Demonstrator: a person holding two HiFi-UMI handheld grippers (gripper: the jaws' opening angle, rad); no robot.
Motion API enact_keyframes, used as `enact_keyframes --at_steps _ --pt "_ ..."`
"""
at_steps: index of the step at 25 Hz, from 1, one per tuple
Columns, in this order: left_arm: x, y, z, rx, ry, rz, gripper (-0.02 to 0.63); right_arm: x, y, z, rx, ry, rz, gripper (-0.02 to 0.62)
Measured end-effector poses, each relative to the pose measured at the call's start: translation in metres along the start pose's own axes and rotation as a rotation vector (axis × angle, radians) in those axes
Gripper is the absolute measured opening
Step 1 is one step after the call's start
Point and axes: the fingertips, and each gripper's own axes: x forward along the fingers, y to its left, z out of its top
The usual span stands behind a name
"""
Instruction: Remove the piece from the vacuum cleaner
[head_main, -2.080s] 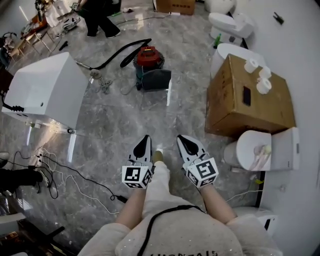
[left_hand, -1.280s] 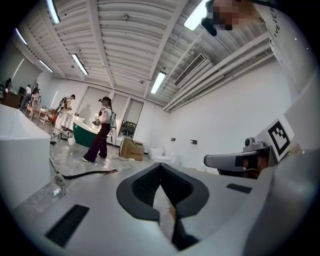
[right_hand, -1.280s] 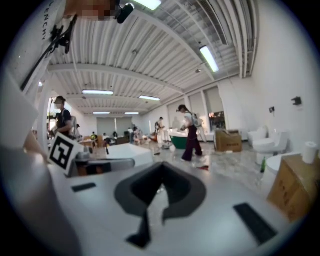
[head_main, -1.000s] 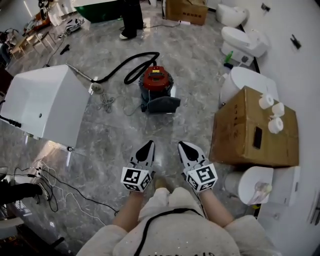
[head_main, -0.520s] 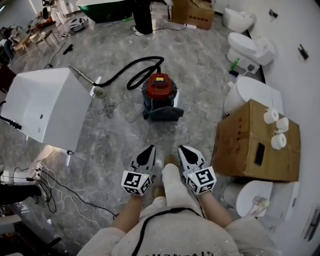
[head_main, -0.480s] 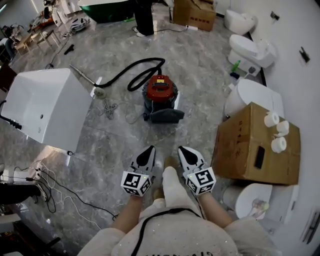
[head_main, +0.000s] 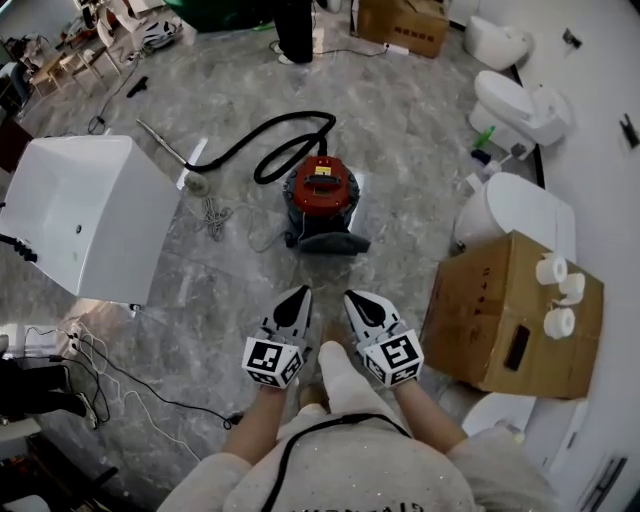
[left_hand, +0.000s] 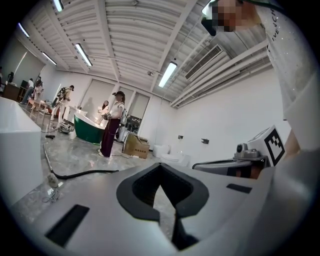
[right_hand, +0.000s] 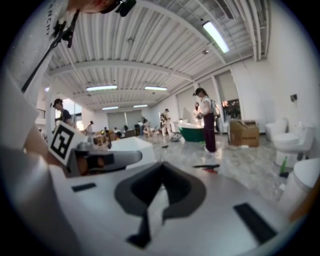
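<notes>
The vacuum cleaner (head_main: 320, 190) has a red round top and a dark base, and stands on the grey marble floor ahead of me. Its black hose (head_main: 270, 150) loops off to the left and ends in a metal wand (head_main: 165, 150). In the left gripper view the hose (left_hand: 85, 174) shows low on the floor. My left gripper (head_main: 295, 300) and right gripper (head_main: 355, 300) are held side by side, a good step short of the vacuum. Both point forward, are shut and hold nothing. In the gripper views, the left gripper (left_hand: 161, 169) and right gripper (right_hand: 162, 167) show their jaws meeting.
A large white tub-like unit (head_main: 85, 215) stands on the left. A cardboard box (head_main: 510, 315) with white rolls (head_main: 555, 295) on top stands on the right, with toilets (head_main: 525, 105) behind it. Loose cables (head_main: 110, 370) lie at the lower left. A person (head_main: 295, 25) stands far ahead.
I have walked forward: the vacuum cleaner now lies nearer and lower in the head view. Both grippers came forward with me, still shut and side by side.
</notes>
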Motion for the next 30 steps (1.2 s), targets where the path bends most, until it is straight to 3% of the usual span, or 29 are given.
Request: enact_keyframes --at_steps 12,24,30 --pt "0.051 0.046 -0.01 -0.025 0.051 0.1 0.021 0.049 -0.057 -0.008 0.008 0.066 0.057 0.014" --pt "0.094 0.053 -0.04 -0.007 0.128 -0.013 0.021 0.078 -0.103 -0.055 0.029 0.127 0.069 0.014" --pt "0.126 0.082 -0.066 0.006 0.164 0.027 0.021 0.096 -0.131 -0.069 0.048 0.152 0.051 0.014"
